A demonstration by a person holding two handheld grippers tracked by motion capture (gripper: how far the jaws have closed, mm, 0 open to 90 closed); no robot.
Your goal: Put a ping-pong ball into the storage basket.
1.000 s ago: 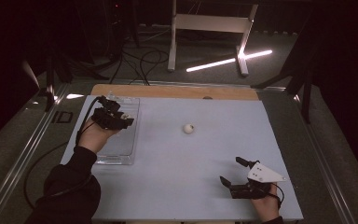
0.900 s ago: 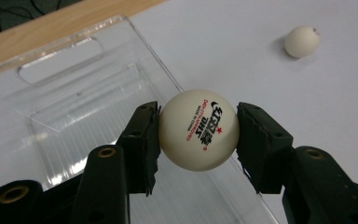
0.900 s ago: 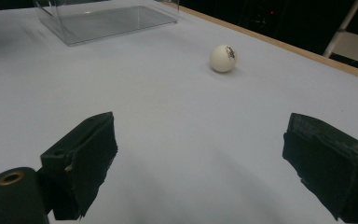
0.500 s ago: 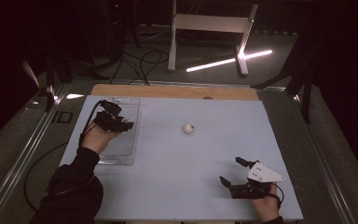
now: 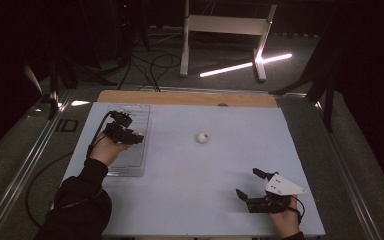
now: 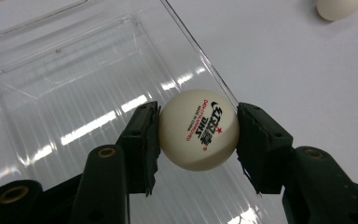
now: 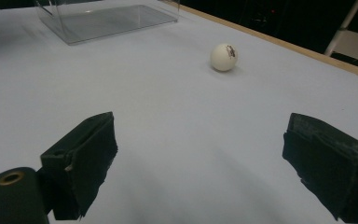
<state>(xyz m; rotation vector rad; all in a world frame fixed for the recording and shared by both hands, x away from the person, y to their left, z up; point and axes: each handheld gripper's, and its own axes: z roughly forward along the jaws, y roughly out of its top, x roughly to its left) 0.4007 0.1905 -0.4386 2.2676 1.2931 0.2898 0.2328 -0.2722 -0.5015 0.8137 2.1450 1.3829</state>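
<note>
Here the left hand-held gripper [image 6: 198, 128] is clamped on a white ball [image 6: 199, 129] above the clear tray [image 6: 74, 93]. The right hand-held gripper [image 7: 200, 163] rests with jaws apart on the tabletop [image 7: 168, 116], a second ball [image 7: 224, 57] well ahead.

White ball, clear tray

We see a cream-white ball [image 6: 198, 129] with red-and-black print, a ribbed clear tray [image 6: 74, 88], and a pale blue-white mat [image 5: 190, 200].

A dim lab: covered test table [image 5: 190, 200], floor cables [image 5: 150, 65], light strip [image 5: 245, 65].

Left gripper [image 6: 198, 135] clamped, angled down; right gripper [image 7: 200, 158] wide open, level
</note>
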